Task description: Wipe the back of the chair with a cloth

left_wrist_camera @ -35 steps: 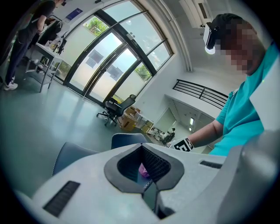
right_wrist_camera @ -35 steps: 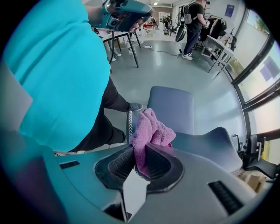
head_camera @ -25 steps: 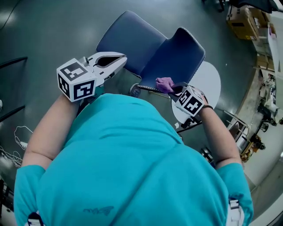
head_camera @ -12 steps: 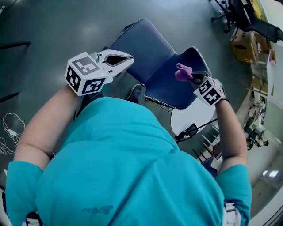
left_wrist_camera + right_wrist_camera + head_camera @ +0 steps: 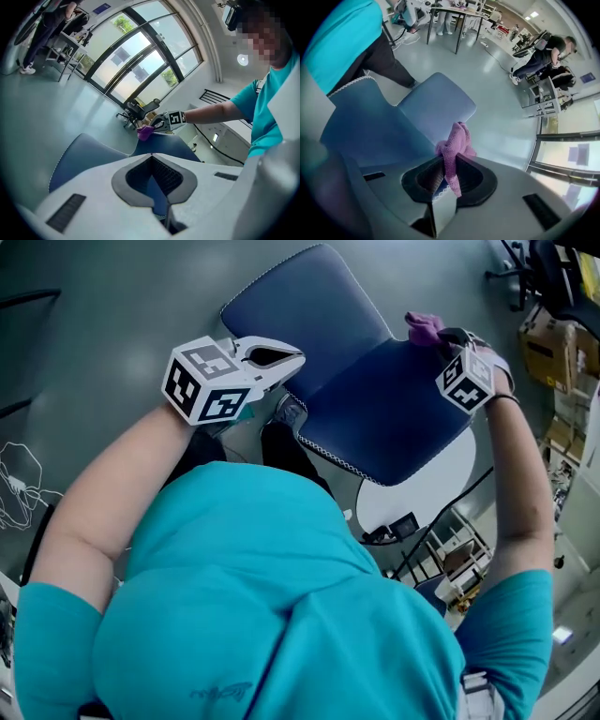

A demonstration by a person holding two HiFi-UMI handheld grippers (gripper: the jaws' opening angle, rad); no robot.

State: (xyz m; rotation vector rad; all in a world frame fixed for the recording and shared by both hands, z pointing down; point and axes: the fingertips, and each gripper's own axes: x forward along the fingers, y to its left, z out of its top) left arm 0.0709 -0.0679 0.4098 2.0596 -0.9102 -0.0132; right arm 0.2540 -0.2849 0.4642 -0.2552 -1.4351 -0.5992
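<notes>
Right claw (image 5: 442, 336) risen to chair (image 5: 375, 418) top, its view shows cloth (image 5: 457, 140) pinched

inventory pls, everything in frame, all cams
chair: 1, dark blue, in front of the person
cloth: 1, purple, at the chair's right edge, pinched in the right gripper
round top: 1, white, partly hidden by the chair back
office chair: 1, black, upper right
cardboard box: at least 1, brown, right edge
cable: white, floor at left
left gripper: 1, white, shut, empty, beside the chair
right gripper: 1, white, shut on cloth
</notes>
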